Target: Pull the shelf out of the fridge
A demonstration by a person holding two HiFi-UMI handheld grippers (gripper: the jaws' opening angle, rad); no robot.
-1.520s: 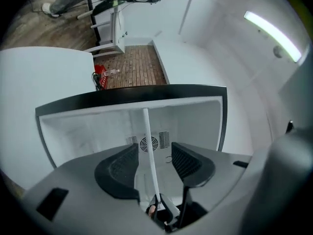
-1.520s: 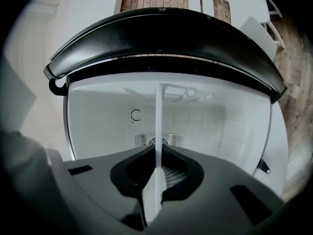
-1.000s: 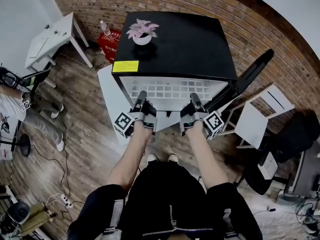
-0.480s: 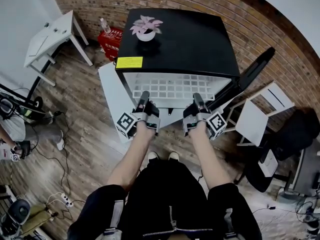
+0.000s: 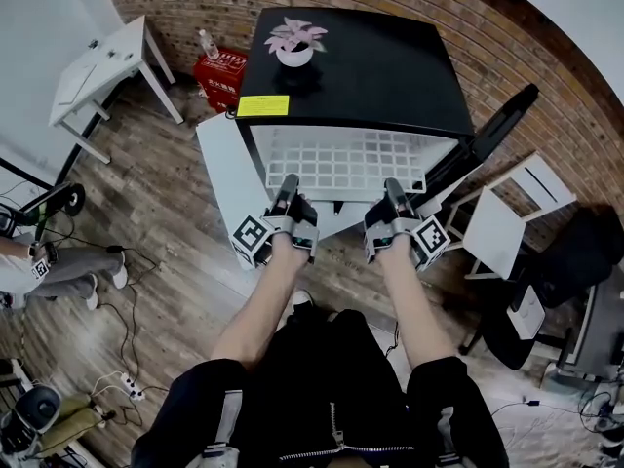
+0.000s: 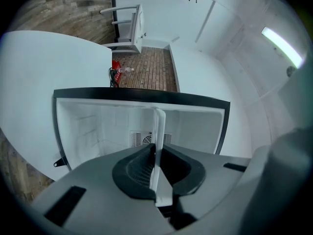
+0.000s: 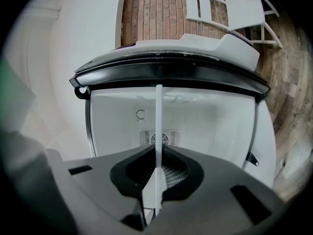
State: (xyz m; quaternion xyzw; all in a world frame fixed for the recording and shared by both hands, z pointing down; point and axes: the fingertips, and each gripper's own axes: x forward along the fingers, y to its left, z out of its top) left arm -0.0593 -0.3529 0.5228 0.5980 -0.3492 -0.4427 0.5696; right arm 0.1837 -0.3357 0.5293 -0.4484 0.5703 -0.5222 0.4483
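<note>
A white grid shelf [image 5: 341, 164] sticks out of the open front of a black mini fridge [image 5: 361, 66]. My left gripper [image 5: 286, 187] is clamped on the shelf's near edge at the left, and my right gripper [image 5: 393, 189] on the same edge at the right. In the left gripper view the shelf [image 6: 158, 136] runs edge-on between the dark pads of the left gripper [image 6: 155, 176], which press on it. The right gripper view shows the same: the thin shelf [image 7: 158, 126] is pinched in the right gripper [image 7: 157, 174], with the white fridge interior [image 7: 205, 116] behind.
The fridge's white door [image 5: 219, 178] stands open to the left. A potted plant [image 5: 295, 45] sits on the fridge top. A white folding chair [image 5: 502, 227] stands at the right, a white table [image 5: 97, 66] and a red crate [image 5: 219, 74] at the left. Cables lie on the wooden floor [image 5: 146, 291].
The shelf has slid further out of the fridge, with more of its grid showing. Both grippers keep hold of its near edge and have drawn back with it.
</note>
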